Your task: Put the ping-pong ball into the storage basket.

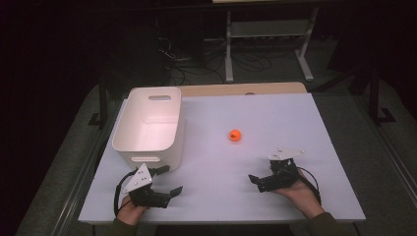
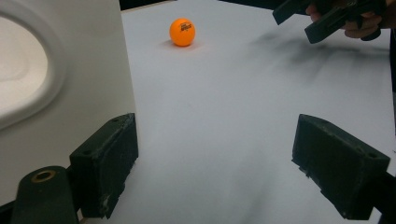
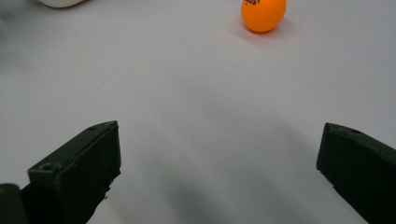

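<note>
high view: white table [image 1: 295,128], one orange ping-pong ball [image 1: 235,135] resting near its centre, well apart from both grippers. white plastic bin [image 1: 150,125] with cut-out handles stands at the left, nothing visible inside it. left gripper [image 1: 164,181] low at the near left corner just in front of the bin, jaws spread, holding nothing. right gripper [image 1: 256,181] low at the near right, pointed left and slightly forward, hand cupped beneath it, forearm entering from the bottom edge. judged step: approach not yet begun; the ball looks due for pickup and likely the bin.

left gripper view: jaws wide apart, nothing between them; bin wall [image 2: 93,74] just beside the left jaw; ball [image 2: 182,31] far ahead.

right gripper view: jaws released and bare, ball [image 3: 263,14] ahead and right of centre. next move calls for advancing this gripper, centring the ball between the jaws, then a gentle close since a round ball may roll off.
</note>
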